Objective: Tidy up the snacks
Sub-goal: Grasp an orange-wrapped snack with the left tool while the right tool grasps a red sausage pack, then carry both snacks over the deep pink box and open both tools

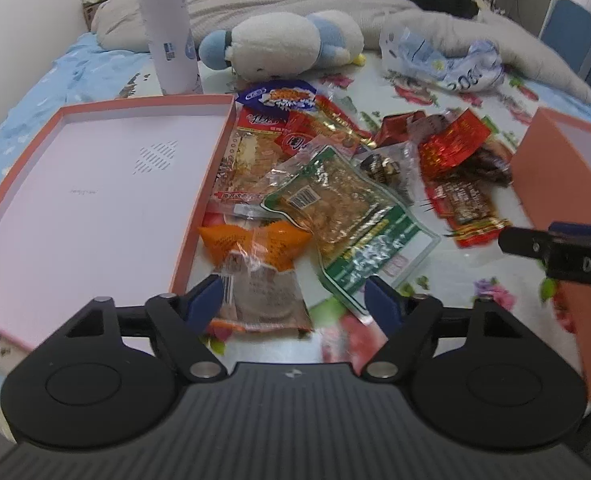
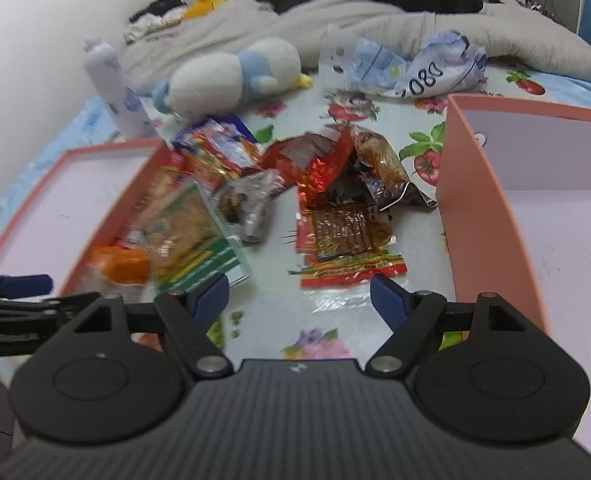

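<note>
A heap of snack packets lies on the flowered cloth between two salmon-edged boxes. My left gripper [image 1: 293,296] is open just above the cloth. A clear packet with an orange top [image 1: 263,280] lies between its blue fingers, and the right pad stands clear of it. A green-edged packet [image 1: 347,216] lies just ahead, with the shallow box [image 1: 95,184] at the left. My right gripper [image 2: 299,286] is open, nothing between its fingers. A red-edged strip packet [image 2: 347,236] lies just in front of it, and the deeper box [image 2: 467,200] stands to its right.
A white bottle [image 1: 169,28] stands behind the shallow box. A white and blue plush toy [image 1: 279,44] and a crumpled plastic bag [image 1: 447,60] lie behind the snacks. A grey blanket [image 1: 375,0] is bunched at the back. Red foil packets [image 1: 455,144] lie near the deeper box.
</note>
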The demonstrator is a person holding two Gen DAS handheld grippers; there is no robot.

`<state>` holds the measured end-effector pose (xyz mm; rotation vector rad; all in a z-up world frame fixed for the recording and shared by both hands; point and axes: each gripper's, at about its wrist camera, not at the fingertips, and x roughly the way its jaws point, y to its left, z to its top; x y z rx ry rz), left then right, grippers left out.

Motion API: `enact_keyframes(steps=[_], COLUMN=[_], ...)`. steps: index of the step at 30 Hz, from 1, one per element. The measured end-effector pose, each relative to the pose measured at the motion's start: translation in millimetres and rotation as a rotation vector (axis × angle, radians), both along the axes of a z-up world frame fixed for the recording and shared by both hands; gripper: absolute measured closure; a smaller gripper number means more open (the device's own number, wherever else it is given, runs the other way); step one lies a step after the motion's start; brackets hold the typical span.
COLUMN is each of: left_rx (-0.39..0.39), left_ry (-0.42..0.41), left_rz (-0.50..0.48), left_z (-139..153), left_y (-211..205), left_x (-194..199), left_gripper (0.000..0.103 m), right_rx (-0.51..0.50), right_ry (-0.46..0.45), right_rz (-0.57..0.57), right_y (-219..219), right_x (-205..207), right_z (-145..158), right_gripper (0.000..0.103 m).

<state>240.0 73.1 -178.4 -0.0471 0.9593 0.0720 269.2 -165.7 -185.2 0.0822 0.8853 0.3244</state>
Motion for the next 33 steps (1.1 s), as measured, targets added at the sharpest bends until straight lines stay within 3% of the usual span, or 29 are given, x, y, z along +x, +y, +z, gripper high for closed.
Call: enact_keyframes(steps=[13, 17, 26, 33], left_rx=[0.122, 0.137, 0.141, 0.075], left_ry=[0.055, 0.050, 0.037, 0.010], left_rz=[-0.014, -0.016, 0.008, 0.068], left_z=[-41, -48, -51, -29], left_y=[5, 6, 12, 19], left_x=[33, 39, 36, 23], left_gripper=[0.028, 0.028, 0.049, 0.057], right_rx=[-0.157, -0.142, -0.171, -0.167], right_ry=[-0.024, -0.007, -0.019, -0.004], right_rz=[-0.012, -0.001, 0.076, 0.108], right_y=[16, 18, 31, 29], right_x=[63, 73, 70, 48], right_z=[-45, -56, -62, -52], right_gripper=[0.024, 0.024, 0.035, 0.035])
